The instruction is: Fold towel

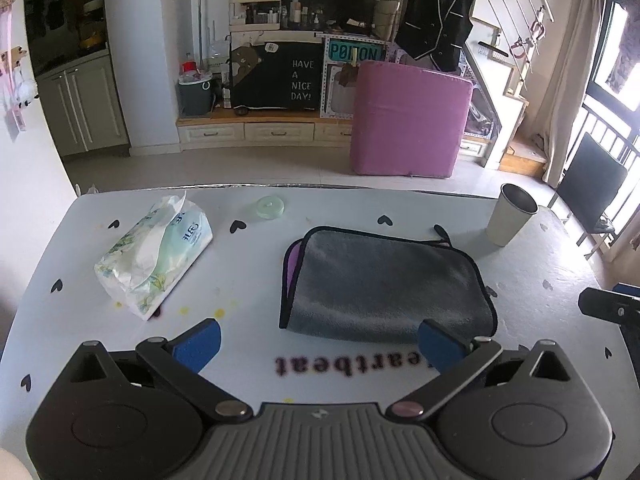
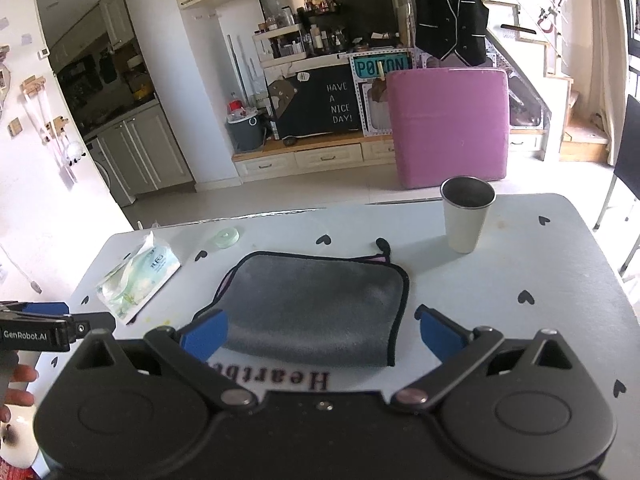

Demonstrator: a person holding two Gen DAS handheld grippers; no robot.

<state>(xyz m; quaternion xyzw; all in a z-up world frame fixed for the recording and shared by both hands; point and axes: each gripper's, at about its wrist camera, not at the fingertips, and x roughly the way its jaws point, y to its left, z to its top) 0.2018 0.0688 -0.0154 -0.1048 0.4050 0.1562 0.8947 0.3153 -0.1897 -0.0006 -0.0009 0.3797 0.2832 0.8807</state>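
A grey towel (image 1: 384, 284) with black trim and a purple underside lies folded flat on the white table (image 1: 248, 276). It also shows in the right wrist view (image 2: 316, 304). My left gripper (image 1: 320, 344) is open and empty, just short of the towel's near edge. My right gripper (image 2: 322, 334) is open and empty, its blue pads (image 2: 204, 334) either side of the towel's near edge, slightly above it. The left gripper's body (image 2: 44, 330) shows at the left edge of the right wrist view.
A pack of tissues (image 1: 156, 256) lies at the table's left. A small round lid (image 1: 270, 207) sits near the far edge. A metal-rimmed cup (image 1: 510, 214) stands at the far right, also in the right wrist view (image 2: 466, 214). A pink block (image 1: 408, 120) stands on the floor beyond.
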